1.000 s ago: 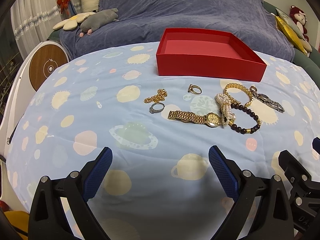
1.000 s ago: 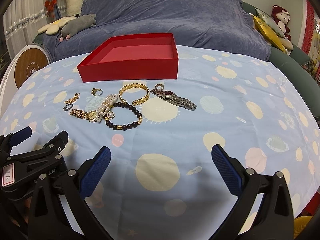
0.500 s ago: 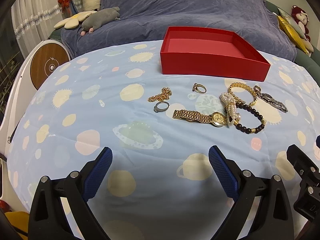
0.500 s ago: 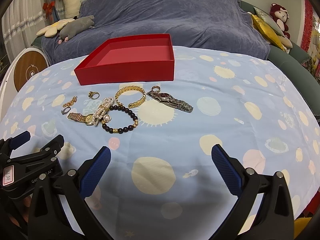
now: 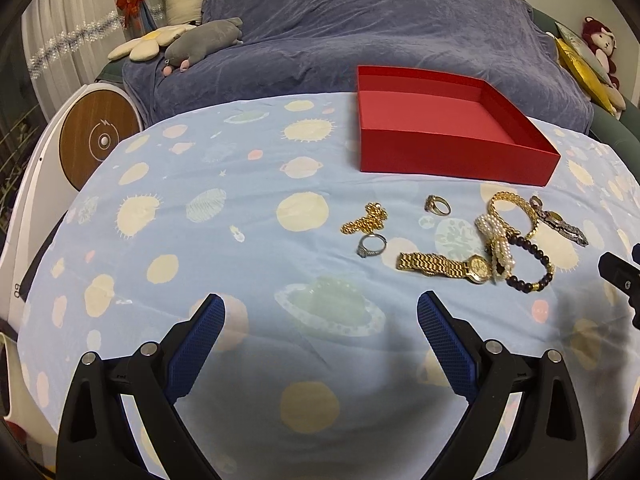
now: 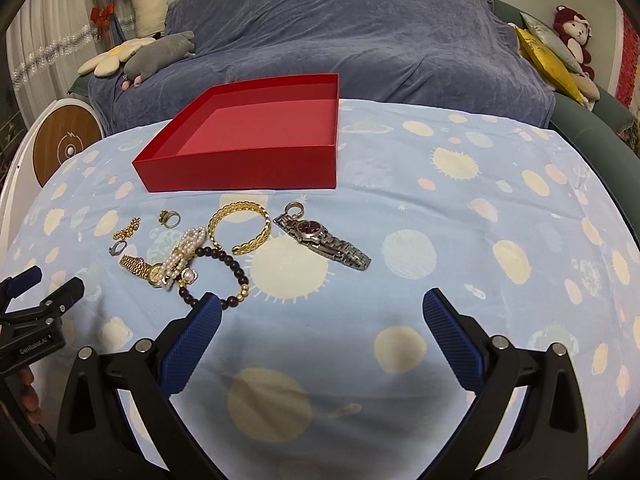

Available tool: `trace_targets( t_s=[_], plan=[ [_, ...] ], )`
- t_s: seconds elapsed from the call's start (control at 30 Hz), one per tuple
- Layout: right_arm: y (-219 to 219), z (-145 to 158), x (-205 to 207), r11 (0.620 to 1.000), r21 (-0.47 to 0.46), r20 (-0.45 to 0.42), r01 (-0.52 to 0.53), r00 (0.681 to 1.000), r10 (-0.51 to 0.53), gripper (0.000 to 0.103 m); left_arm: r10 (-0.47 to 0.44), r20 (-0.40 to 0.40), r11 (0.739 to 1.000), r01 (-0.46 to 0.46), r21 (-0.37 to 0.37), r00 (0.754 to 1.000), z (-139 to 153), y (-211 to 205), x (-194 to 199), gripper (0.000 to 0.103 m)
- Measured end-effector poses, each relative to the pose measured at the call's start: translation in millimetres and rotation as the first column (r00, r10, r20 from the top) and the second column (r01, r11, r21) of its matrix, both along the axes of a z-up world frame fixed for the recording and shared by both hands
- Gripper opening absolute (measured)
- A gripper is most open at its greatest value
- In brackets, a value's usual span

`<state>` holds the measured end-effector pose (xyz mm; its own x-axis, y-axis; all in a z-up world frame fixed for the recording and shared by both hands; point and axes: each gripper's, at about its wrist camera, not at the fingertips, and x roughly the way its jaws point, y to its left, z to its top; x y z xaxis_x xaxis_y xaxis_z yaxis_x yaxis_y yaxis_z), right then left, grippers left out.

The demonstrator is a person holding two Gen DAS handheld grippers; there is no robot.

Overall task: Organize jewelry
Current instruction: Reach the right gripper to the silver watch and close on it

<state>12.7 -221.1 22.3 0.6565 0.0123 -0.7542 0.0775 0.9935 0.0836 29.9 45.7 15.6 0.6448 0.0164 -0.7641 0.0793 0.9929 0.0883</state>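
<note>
Both tongs, left [image 5: 320, 316] and right [image 6: 322, 312], are hovering spread apart and unloaded. The silver metal link watch [image 6: 322, 242] at 12 o'clock is lying limp (probably slippery); gripping its rigid case appears best.

Blue-covered sofa [image 6: 360, 40] (plush toys [image 6: 156, 54])

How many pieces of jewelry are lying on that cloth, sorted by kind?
Watches: 2, gold watch and silver watch.
Rings: 3, gold ring, silver ring, small ring.
Bracelets: 3, gold bangle, bead bracelet, pearl bracelet.
Chains: 1, gold chain.
Total: 9.
</note>
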Motion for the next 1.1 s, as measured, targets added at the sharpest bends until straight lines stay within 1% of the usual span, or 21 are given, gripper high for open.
trace_targets(
  t_s=[0.1,0.23,0.3,0.37,0.47,0.57,0.63,0.7,0.73,0.77,0.83,0.87,0.93,1.0,1.1],
  plan=[
    [-2.8,-2.7,19.9,1.0,-0.01,-0.016,-0.029,0.999,0.029,0.089,0.01,0.014,1.0,-0.01,-0.003,1.0,6.1,8.6,9.4,0.095],
    [-1.1,-10.3,44.3,0.995,-0.046,-0.038,-0.091,0.995,0.089,0.078,0.054,0.004,0.998,-0.054,-0.021,0.999,4.0,22.7,21.2,0.095],
    [-0.7,-14.1,53.5,0.991,-0.062,-0.048,-0.12,0.992,0.117,0.075,0.075,-0.003,0.997,-0.075,-0.012,0.997,-0.3,28.2,25.2,0.095],
    [-0.3,-17.9,59.7,0.988,-0.058,-0.061,-0.146,0.988,0.143,0.072,0.076,-0.009,0.997,-0.076,-0.011,0.997,-3.3,31.8,26.8,0.095],
    [1.6,-23.4,65.6,0.985,-0.049,-0.08,-0.167,0.983,0.163,0.066,0.058,-0.012,0.998,-0.058,-0.022,0.998,-5.7,32.5,30.5,0.095],
    [4.4,-29.1,67.4,0.983,-0.039,-0.099,-0.181,0.979,0.177,0.055,0.033,-0.014,0.999,-0.033,-0.024,0.999,-7.7,27.2,35.1,0.095],
    [5.6,-33.0,67.4,0.982,-0.037,-0.116,-0.183,0.977,0.178,0.043,0.014,-0.019,0.999,-0.014,-0.031,1.0,-9.3,22.6,38.2,0.094],
    [5.2,-35.2,67.1,0.983,-0.03,-0.123,-0.183,0.976,0.178,0.036,-0.004,-0.019,1.0,0.003,-0.03,1.0,-10.1,17.4,40.2,0.094],
    [4.2,-35.1,67.0,0.983,-0.016,-0.124,-0.182,0.976,0.179,0.033,-0.016,-0.02,0.999,0.015,-0.033,1.0,-10.5,15.0,41.4,0.091],
    [3.2,-34.9,66.9,0.984,-0.01,-0.126,-0.179,0.976,0.176,0.031,-0.027,-0.024,0.999,0.027,-0.035,0.999,-11.0,12.5,42.7,0.089],
    [1.8,-34.6,67.3,0.985,-0.01,-0.129,-0.171,0.977,0.168,0.024,-0.044,-0.031,0.998,0.043,-0.038,0.999,-12.9,8.2,45.8,0.087],
    [0.9,-34.4,67.0,0.986,-0.008,-0.129,-0.167,0.978,0.165,0.023,-0.054,-0.034,0.998,0.053,-0.034,0.998,-14.1,5.5,47.3,0.085],
    [-1.2,-33.6,67.2,0.988,0.005,-0.131,-0.155,0.979,0.155,0.015,-0.08,-0.033,0.997,0.079,-0.025,0.996,-15.5,-0.7,49.5,0.081],
    [-3.5,-33.1,66.2,0.991,0.009,-0.134,-0.136,0.982,0.136,0.013,-0.097,-0.031,0.995,0.096,-0.026,0.995,-16.0,-5.7,48.4,0.08],
    [-6.2,-33.2,63.2,0.993,0.024,-0.134,-0.113,0.984,0.115,0.013,-0.126,-0.04,0.991,0.125,-0.042,0.991,-17.7,-12.9,44.5,0.08]
  ],
)
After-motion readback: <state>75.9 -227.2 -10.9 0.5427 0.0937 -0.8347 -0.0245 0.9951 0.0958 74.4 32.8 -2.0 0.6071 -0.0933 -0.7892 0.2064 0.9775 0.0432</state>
